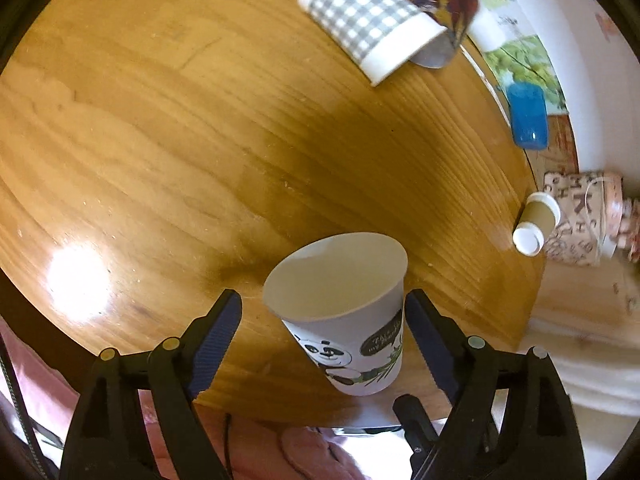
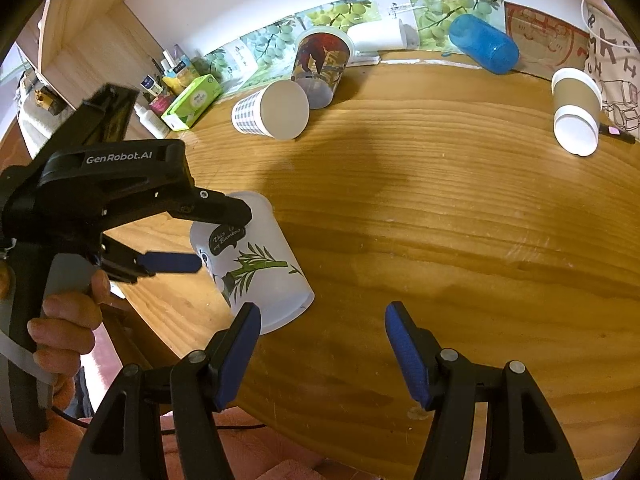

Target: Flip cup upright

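On glossy wood table point(image 1: 160, 140), tapered paper panda cup point(image 1: 344, 312), between parted left fingers point(image 1: 216, 332), right fingers point(image 2: 408, 352) spread empty.

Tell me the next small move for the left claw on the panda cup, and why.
Probably close the left claw a little to firm its grip on the panda cup. The left wrist view shows its fingers wide on either side of the cup, a clear gap on the left side, while the right wrist view shows the cup tilted over the wooden table, not yet upright.
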Available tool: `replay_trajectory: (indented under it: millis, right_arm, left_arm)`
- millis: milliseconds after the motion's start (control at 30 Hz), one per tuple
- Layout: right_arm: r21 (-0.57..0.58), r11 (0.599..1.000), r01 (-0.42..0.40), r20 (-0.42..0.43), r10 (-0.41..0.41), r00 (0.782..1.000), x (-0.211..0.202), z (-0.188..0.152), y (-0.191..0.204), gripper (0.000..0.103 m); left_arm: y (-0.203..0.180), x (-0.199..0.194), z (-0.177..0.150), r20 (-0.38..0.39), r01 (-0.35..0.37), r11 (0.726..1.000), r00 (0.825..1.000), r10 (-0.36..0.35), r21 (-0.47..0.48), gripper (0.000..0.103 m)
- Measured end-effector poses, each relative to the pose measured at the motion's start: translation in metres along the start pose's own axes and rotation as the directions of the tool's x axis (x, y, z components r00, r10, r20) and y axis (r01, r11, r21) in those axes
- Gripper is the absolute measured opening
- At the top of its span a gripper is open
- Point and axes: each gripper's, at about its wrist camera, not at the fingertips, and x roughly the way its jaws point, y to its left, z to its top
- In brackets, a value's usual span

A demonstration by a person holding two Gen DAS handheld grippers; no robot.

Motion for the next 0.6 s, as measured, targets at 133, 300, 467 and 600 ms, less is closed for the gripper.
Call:
replay_trajectory:
  millis: [133, 300, 467, 600]
  right_arm:
    - [0.001, 1.000, 0.004, -0.002, -0.004, 1.000, 0.000, -0.001, -0.002, 0.066]
    - [0.008, 1.000, 0.015, -0.002, -0.015, 1.000, -0.002, 0.000, -0.005, 0.066]
    - [0.011, 1.000, 0.022, 0.001, -0.022, 1.000, -0.002, 0.002, -0.008, 0.066]
    - [0.008, 1.000, 0.022, 0.006, -0.022, 1.000, -0.003, 0.003, -0.008, 0.066]
  left_arm:
    - [0.004, 0.007, 0.003, -0.027, 0.040, 0.998, 0.999, -0.041, -0.054, 0.086]
    - [0.004, 0.011, 0.005, -0.038, 0.074, 0.995, 0.996, -0.077, -0.072, 0.080]
    - [-0.001, 0.008, 0.007, 0.002, 0.078, 0.996, 0.997, -0.078, -0.038, 0.076]
    - [-0.007, -0.002, 0.007, 0.069, 0.059, 0.998, 0.996, -0.061, 0.033, 0.076]
